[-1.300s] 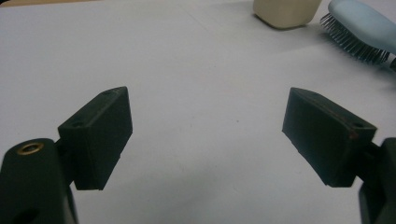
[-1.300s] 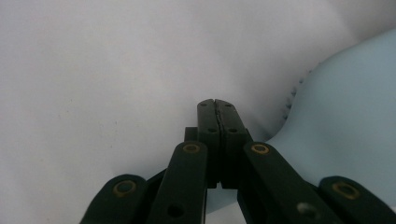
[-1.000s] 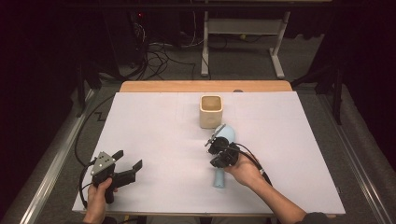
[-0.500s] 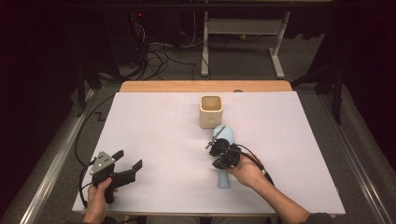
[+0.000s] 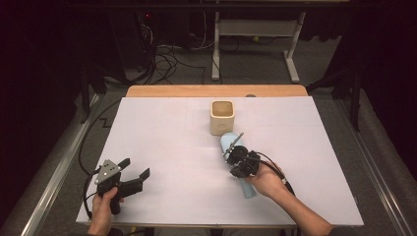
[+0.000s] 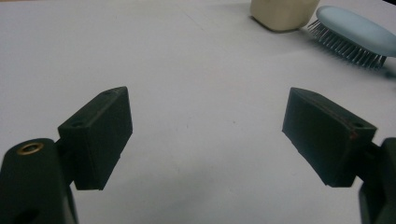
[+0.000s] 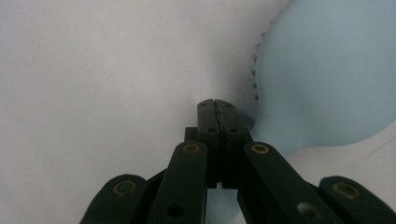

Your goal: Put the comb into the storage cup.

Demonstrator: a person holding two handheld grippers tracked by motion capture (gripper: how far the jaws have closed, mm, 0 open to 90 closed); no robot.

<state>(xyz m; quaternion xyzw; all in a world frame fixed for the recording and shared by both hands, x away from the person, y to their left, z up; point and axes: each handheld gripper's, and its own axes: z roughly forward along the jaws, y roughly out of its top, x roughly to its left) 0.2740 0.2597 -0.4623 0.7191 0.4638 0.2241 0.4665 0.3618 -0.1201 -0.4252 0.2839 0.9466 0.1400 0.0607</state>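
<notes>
1. While the left gripper (image 5: 132, 176) rests low at the table's near left corner, its jaws stand wide apart with only bare white tabletop between them.
2. The right gripper (image 5: 239, 158) sits over the brush (image 5: 227, 141), near the middle of the table (image 5: 162, 147) and a little to the right; its jaws are pressed together with nothing between them.
3. In the right gripper view those closed jaws (image 7: 217, 109) hover just beside the edge of the pale blue brush head (image 7: 322, 79), where the head narrows to the handle; whether they touch it I cannot tell.
4. The brush lies bristles down, head toward the cup (image 5: 222, 116) and handle toward the person, its end poking out from under the right hand (image 5: 265, 179).
5. The cream cup stands upright just beyond the brush head, close to it; the left gripper view shows the cup (image 6: 284, 13) and the brush (image 6: 355, 35) side by side with a narrow gap.
6. Between the two grippers the table is open, and they are well apart.
7. A cable (image 5: 280, 177) trails from the right gripper across the hand.
</notes>
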